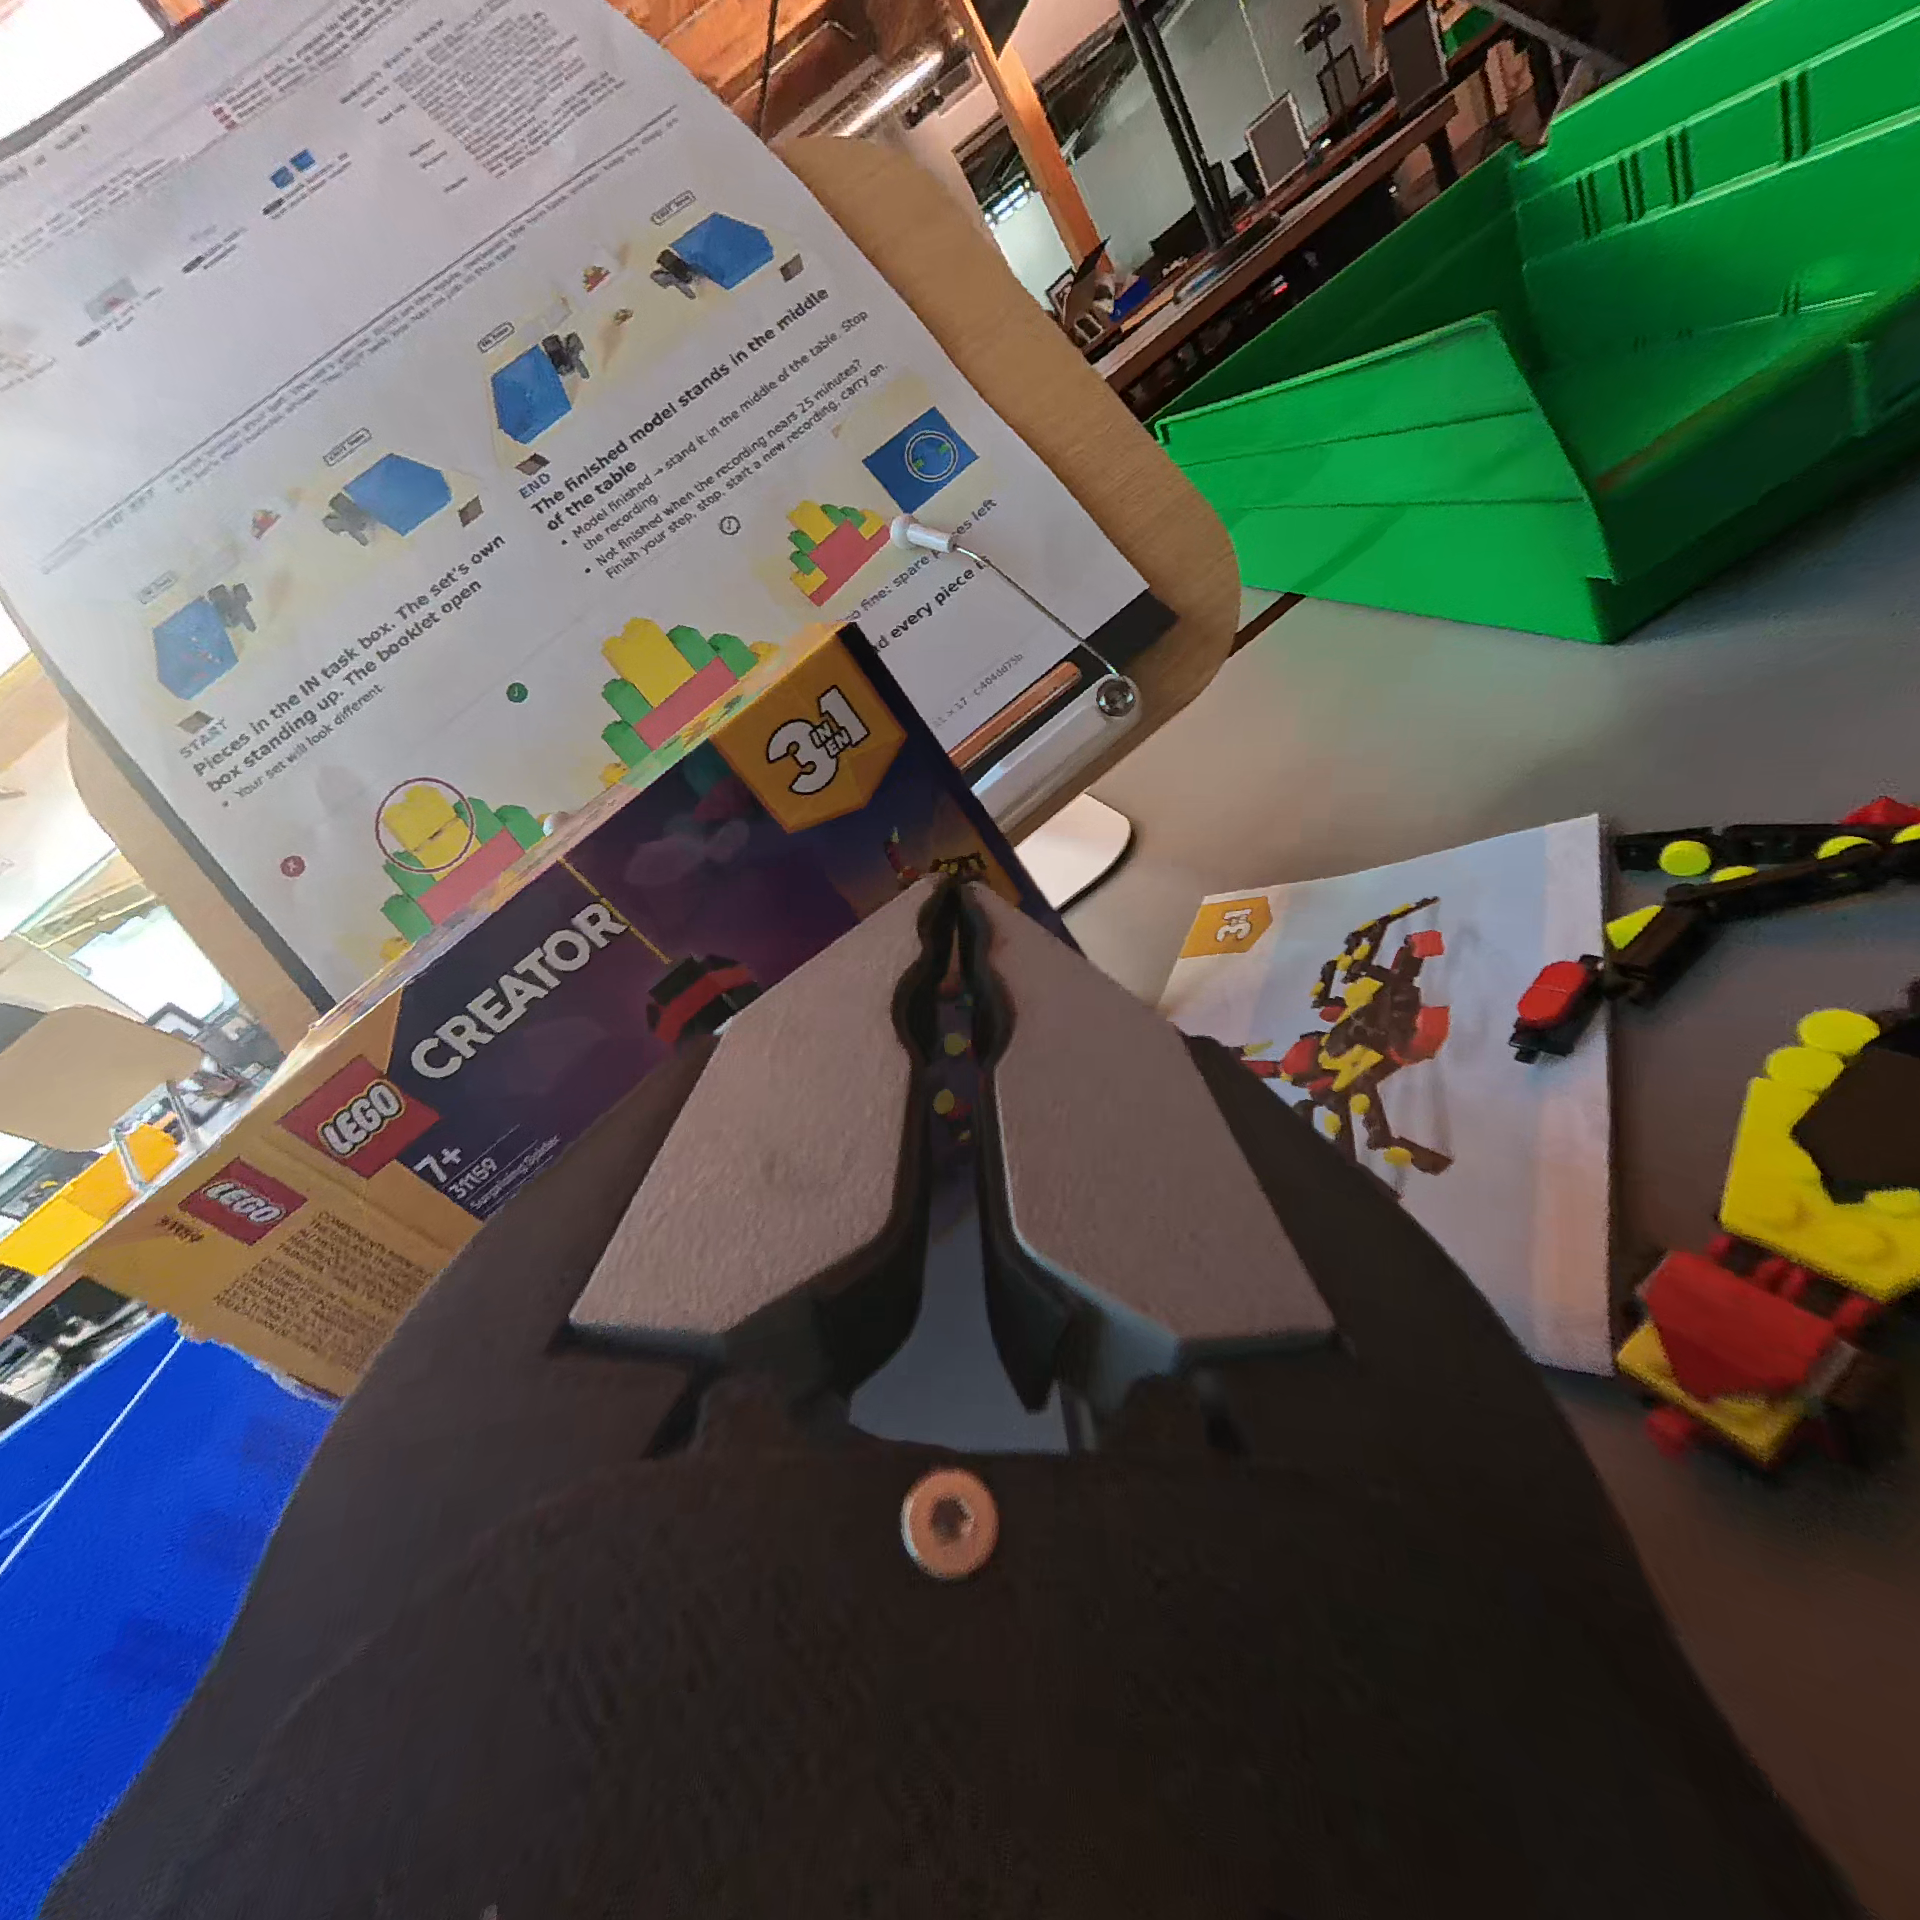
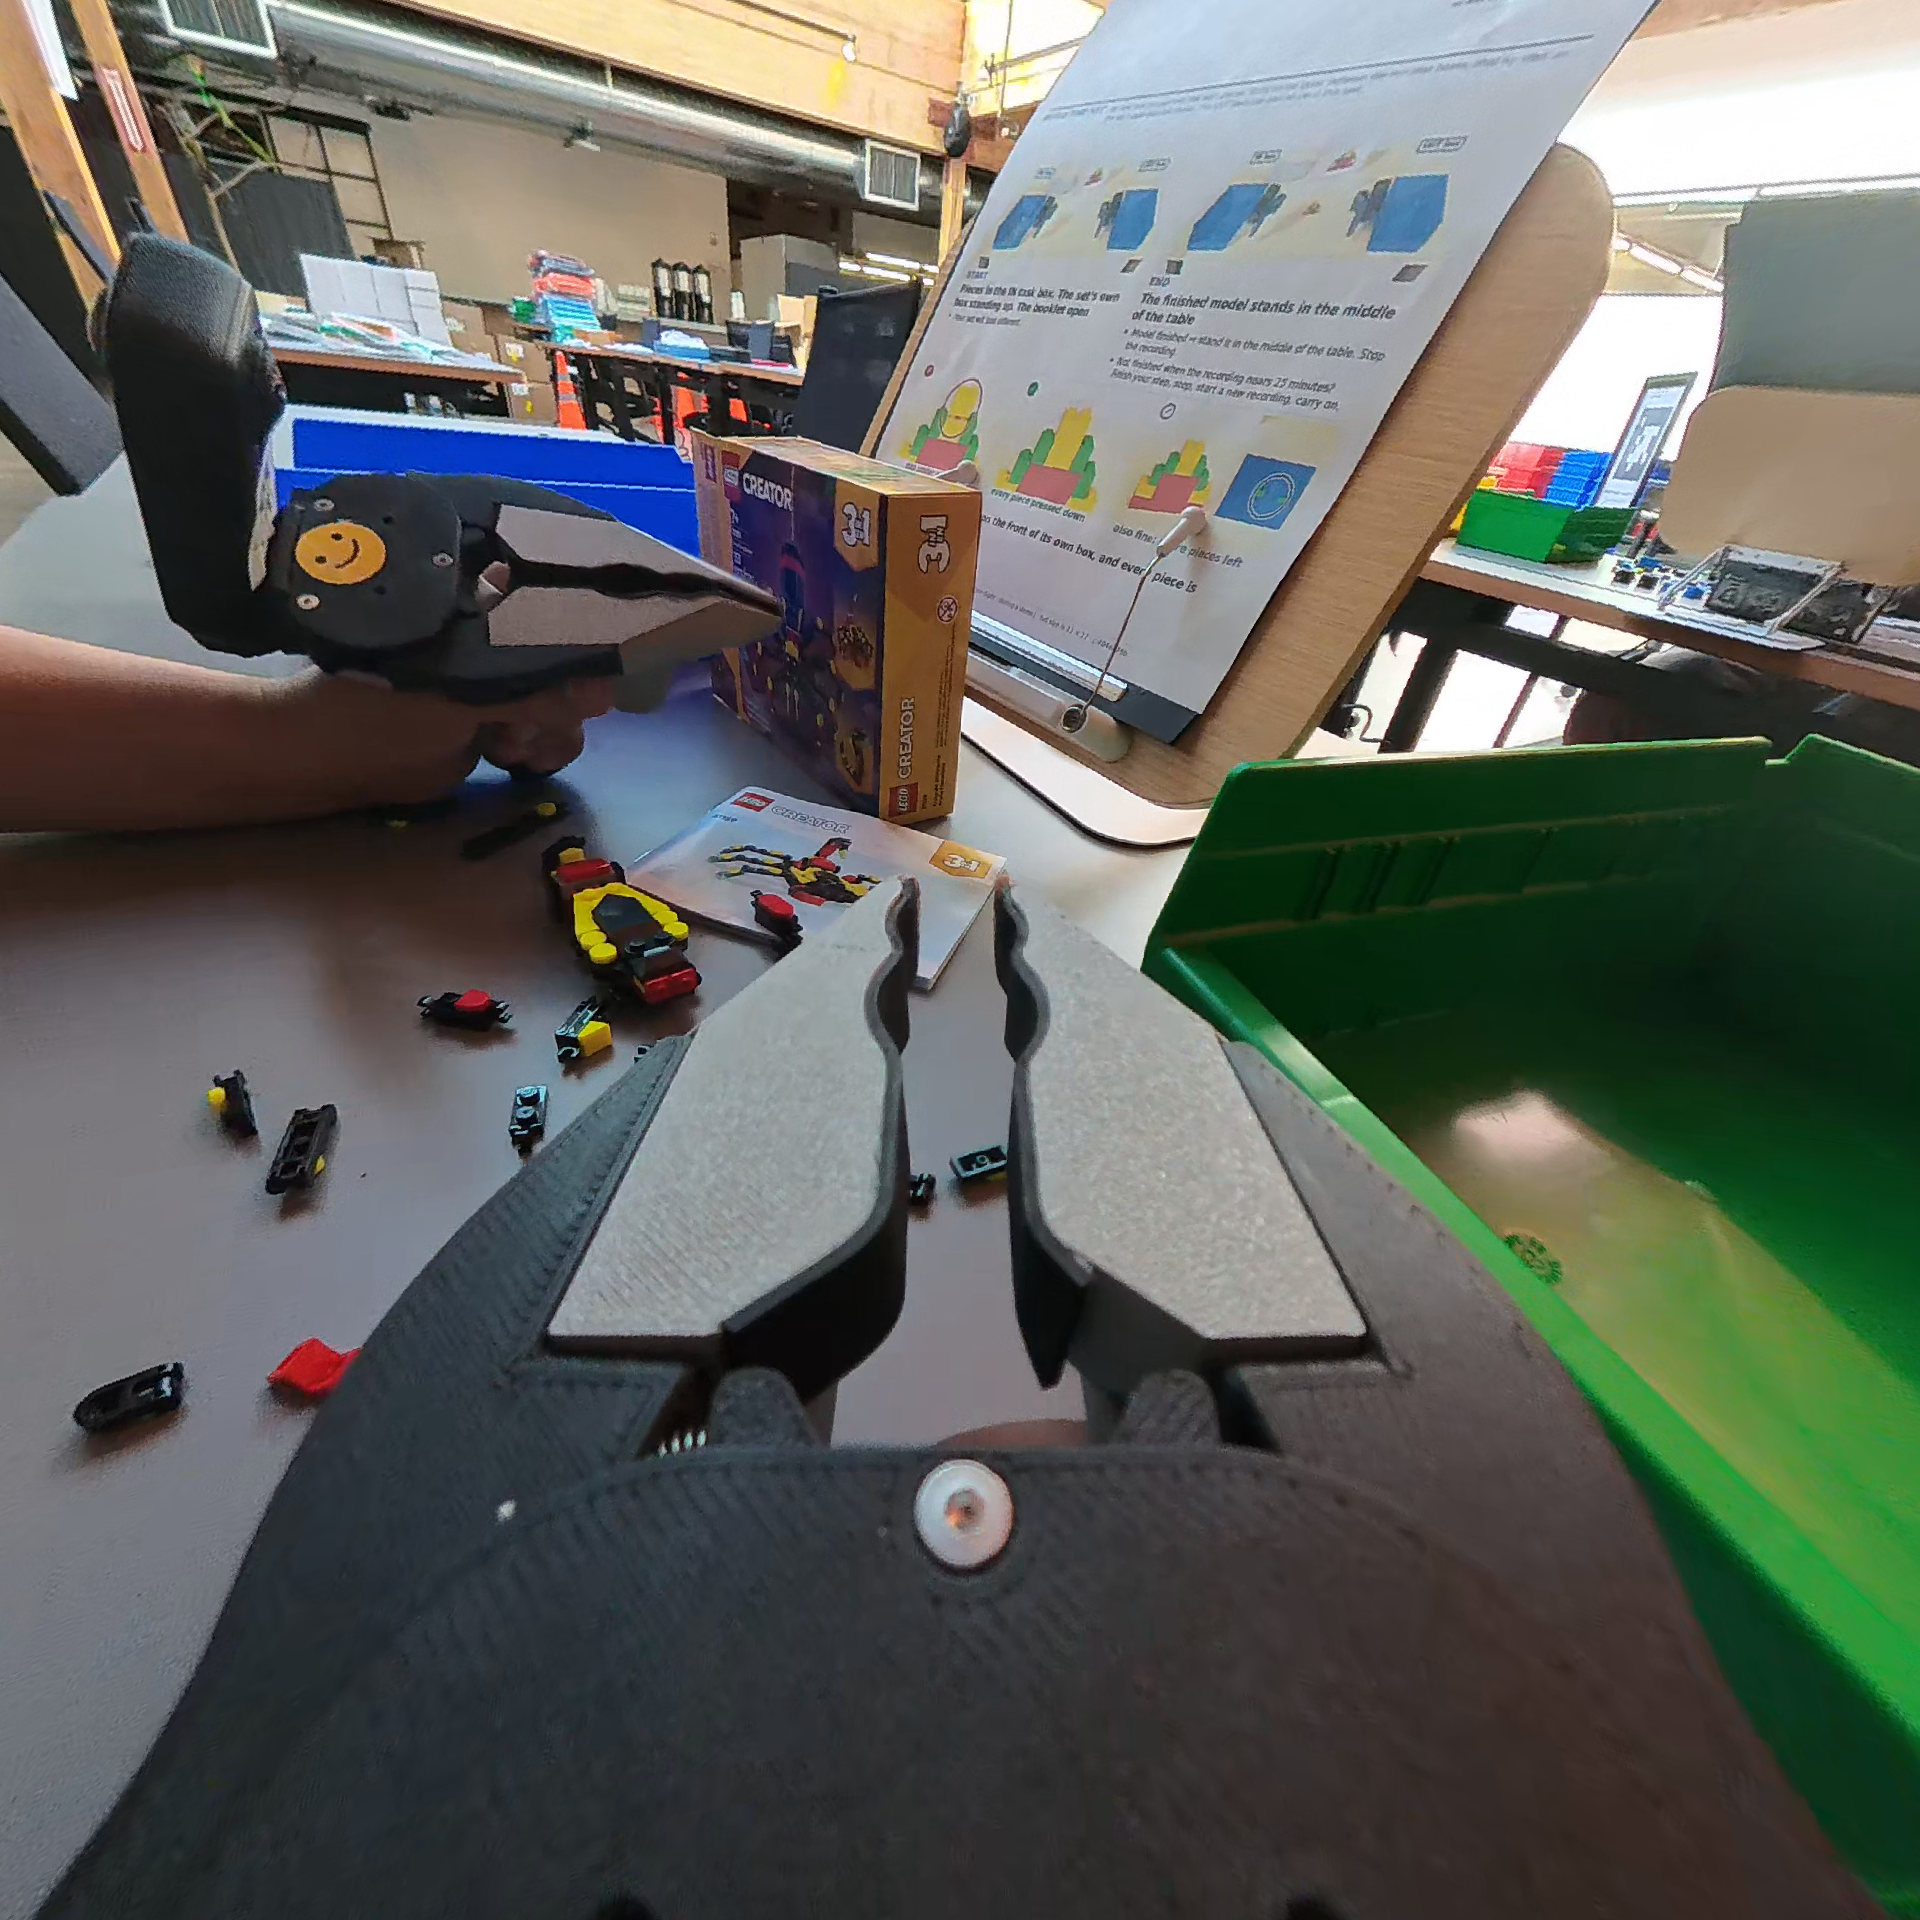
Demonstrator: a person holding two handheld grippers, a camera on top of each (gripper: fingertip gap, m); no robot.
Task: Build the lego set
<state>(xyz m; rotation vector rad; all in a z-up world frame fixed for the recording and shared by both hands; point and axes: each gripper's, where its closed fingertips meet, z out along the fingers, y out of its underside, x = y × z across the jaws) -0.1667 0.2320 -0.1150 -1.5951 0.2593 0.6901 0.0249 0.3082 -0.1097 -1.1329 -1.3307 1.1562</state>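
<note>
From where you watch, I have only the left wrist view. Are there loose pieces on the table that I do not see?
Observer: Yes. Small black, red and yellow pieces lie scattered left of the right gripper.
Operator: Is the right gripper holding something?
Observer: No. Its jaws stand apart with nothing between them, above the booklet's near edge.
Operator: Is anything inside the green bin?
Observer: No pieces show on the part of the floor of the green bin that I can see.

One toy box, one booklet, one green bin, one stand.
</note>
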